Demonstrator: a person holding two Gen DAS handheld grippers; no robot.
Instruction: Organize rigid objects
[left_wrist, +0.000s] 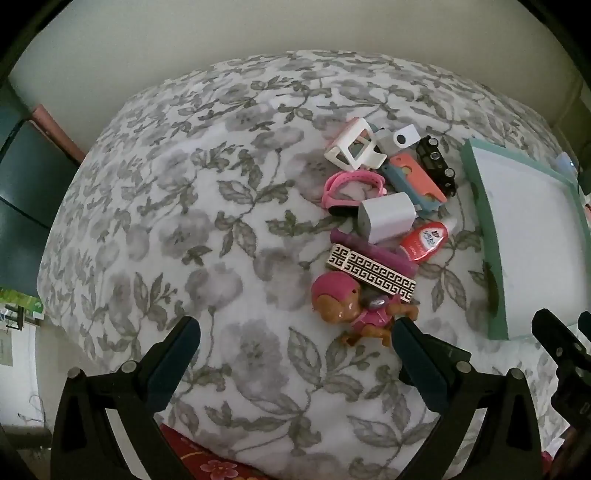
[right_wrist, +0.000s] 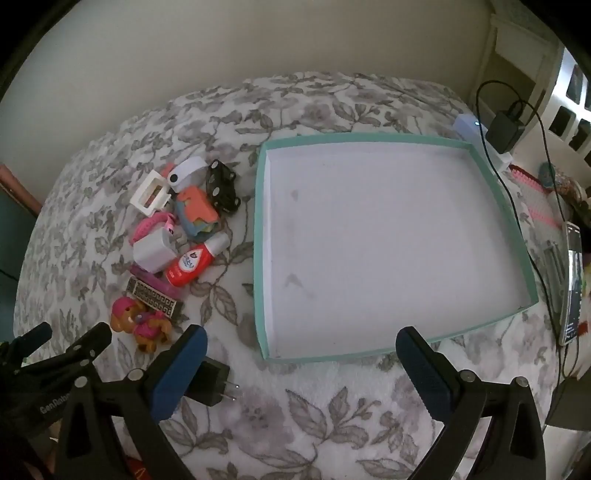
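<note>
A pile of small objects lies on the floral bedspread: a pink puppy figure (left_wrist: 351, 306) (right_wrist: 142, 323), a patterned flat box (left_wrist: 373, 273), a purple tube (left_wrist: 373, 251), a red bottle (left_wrist: 424, 240) (right_wrist: 190, 266), a white charger cube (left_wrist: 386, 218) (right_wrist: 153, 251), a pink strap (left_wrist: 351, 182), a coral-and-blue case (left_wrist: 415, 177), a black toy car (left_wrist: 437, 162) (right_wrist: 221, 186) and a white stand (left_wrist: 354, 146). A teal-rimmed shallow tray (right_wrist: 260, 240) (left_wrist: 487, 229) with a bare white floor lies right of the pile. My left gripper (left_wrist: 295, 339) is open and empty, just short of the puppy. My right gripper (right_wrist: 301, 347) is open and empty at the tray's near edge.
A black plug adapter (right_wrist: 210, 382) lies on the bedspread by my right gripper's left finger. A phone (right_wrist: 572, 280), cables and a charger (right_wrist: 506, 127) sit at the bed's right edge. A wall runs behind the bed.
</note>
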